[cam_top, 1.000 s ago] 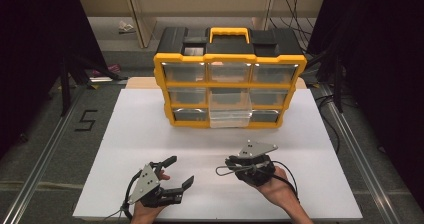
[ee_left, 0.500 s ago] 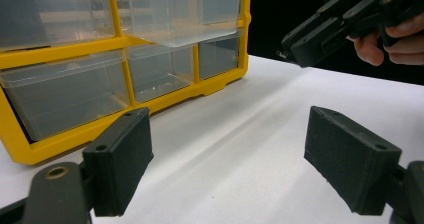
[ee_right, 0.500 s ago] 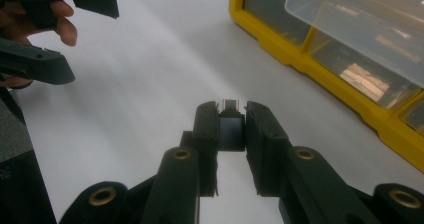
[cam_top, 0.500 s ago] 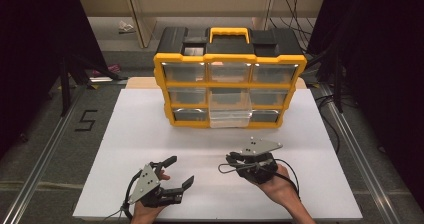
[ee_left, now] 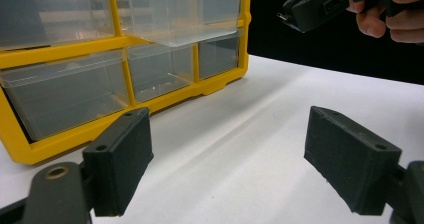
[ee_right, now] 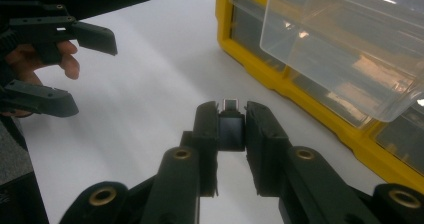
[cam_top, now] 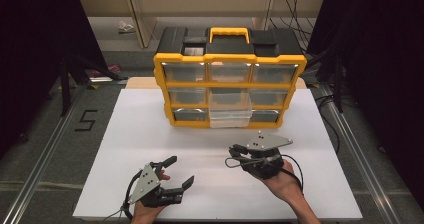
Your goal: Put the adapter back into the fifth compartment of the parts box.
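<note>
A yellow organiser (cam_top: 230, 84) with clear drawers stands at the back of the white table (cam_top: 125, 134). Its bottom middle drawer (cam_top: 230, 118) is pulled out, and it hangs open at the top right of the right gripper view (ee_right: 350, 49). My right gripper (ee_right: 231, 116) is shut on a small black piece with a metal tip (ee_right: 231, 129), held above the table in front of the organiser (cam_top: 235, 154). My left gripper (cam_top: 180, 170) is near the front edge, open, with nothing between its jaws (ee_left: 245, 154).
Black lidded compartments and a yellow handle (cam_top: 229, 33) top the organiser. The table ends in metal rails (cam_top: 45, 159) on both sides, with dark floor beyond. In the left gripper view the organiser's bottom corner (ee_left: 220, 84) is close ahead.
My right gripper has shifted slightly to the right and toward the organiser with the small piece in it. The left gripper has stayed put.
</note>
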Action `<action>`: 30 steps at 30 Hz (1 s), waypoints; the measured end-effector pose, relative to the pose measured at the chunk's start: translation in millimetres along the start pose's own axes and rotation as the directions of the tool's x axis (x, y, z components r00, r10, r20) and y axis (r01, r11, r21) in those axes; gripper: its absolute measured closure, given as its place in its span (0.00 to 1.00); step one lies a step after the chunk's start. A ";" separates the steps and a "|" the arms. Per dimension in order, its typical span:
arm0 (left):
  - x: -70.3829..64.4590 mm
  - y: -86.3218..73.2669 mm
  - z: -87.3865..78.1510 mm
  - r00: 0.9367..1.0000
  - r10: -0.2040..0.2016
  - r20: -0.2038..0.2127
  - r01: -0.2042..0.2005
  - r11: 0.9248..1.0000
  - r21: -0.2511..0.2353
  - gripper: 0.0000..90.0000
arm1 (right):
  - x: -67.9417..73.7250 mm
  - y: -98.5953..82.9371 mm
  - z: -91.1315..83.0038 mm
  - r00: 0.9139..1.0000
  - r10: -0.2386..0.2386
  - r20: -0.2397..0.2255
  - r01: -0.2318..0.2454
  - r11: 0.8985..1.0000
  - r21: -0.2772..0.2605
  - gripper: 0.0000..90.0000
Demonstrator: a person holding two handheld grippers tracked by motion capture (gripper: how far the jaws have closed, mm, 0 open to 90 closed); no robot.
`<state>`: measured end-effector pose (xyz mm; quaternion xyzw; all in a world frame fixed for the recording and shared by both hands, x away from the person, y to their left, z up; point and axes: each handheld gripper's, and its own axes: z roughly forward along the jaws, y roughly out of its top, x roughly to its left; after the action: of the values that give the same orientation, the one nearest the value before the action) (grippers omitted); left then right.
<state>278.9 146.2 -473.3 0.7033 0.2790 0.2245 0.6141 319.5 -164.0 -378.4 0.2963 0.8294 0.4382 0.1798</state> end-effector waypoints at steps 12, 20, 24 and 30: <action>0.0 0.1 -0.4 1.000 0.000 0.000 0.000 1.000 -0.001 0.21 | -2.3 5.5 -2.2 1.000 0.002 0.009 -0.002 0.999 -0.033 0.85; -0.1 0.2 -0.3 1.000 0.001 0.000 -0.001 1.000 -0.001 0.21 | -3.3 9.0 -4.1 1.000 0.002 0.014 -0.001 0.999 -0.054 0.85; -0.2 0.2 -0.3 1.000 0.002 0.000 -0.002 1.000 -0.001 0.21 | -4.5 10.9 -5.5 1.000 0.005 0.017 -0.004 0.998 -0.064 0.85; -0.1 0.2 -0.4 1.000 0.002 0.000 -0.002 1.000 -0.001 0.21 | -6.2 12.2 -6.6 1.000 0.009 0.020 -0.008 0.997 -0.070 0.85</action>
<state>278.6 146.3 -473.0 0.7033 0.2783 0.2252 0.6142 324.6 -166.7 -364.4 0.2979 0.8102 0.4649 0.1967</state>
